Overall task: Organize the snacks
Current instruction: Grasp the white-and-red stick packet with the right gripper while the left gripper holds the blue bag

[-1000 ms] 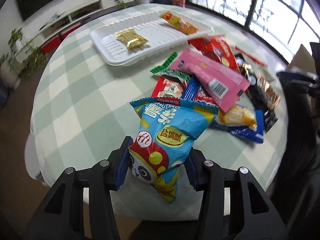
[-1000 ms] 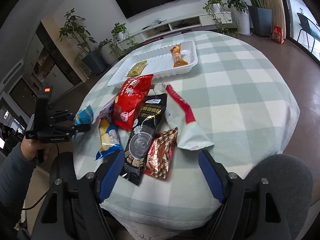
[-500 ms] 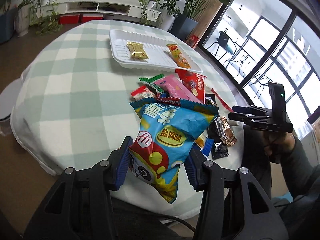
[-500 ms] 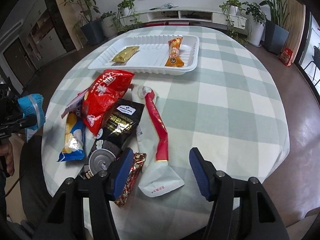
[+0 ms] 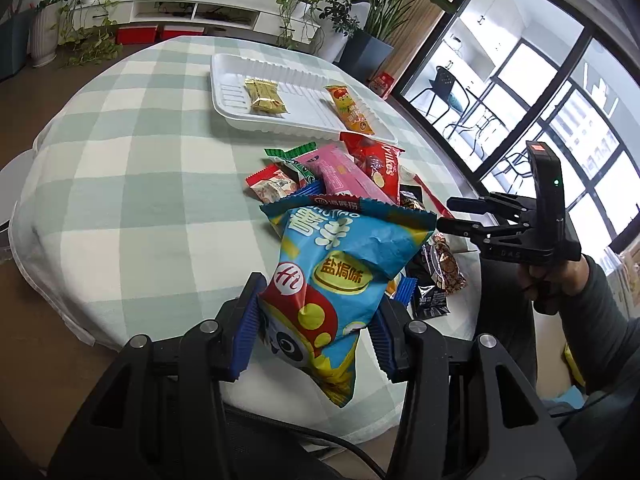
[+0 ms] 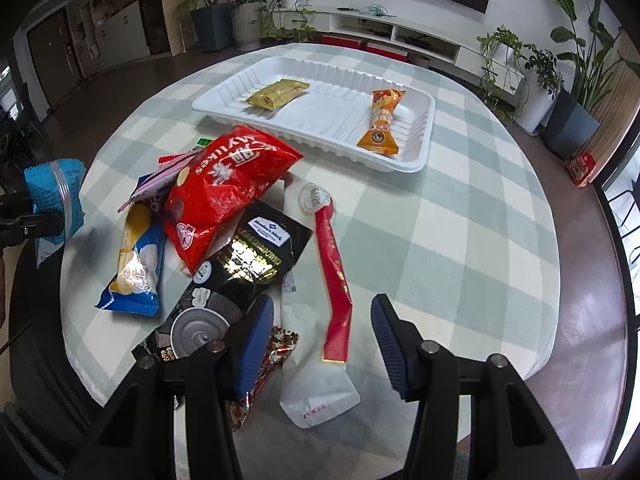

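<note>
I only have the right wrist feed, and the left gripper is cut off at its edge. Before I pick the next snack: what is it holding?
Observer: The left gripper is shut on a blue snack bag, clamped by its lower half, with the panda print facing its camera.
Operator: How does my gripper look from there?
Observer: The right gripper hangs by the pile's near end and looks clear of the packets. Its jaws are closing with nothing pinched.
Operator: Anything hidden behind the red bag?
Observer: A pink packet lies full length beside the red bag, partly covering a green-edged packet.
</note>
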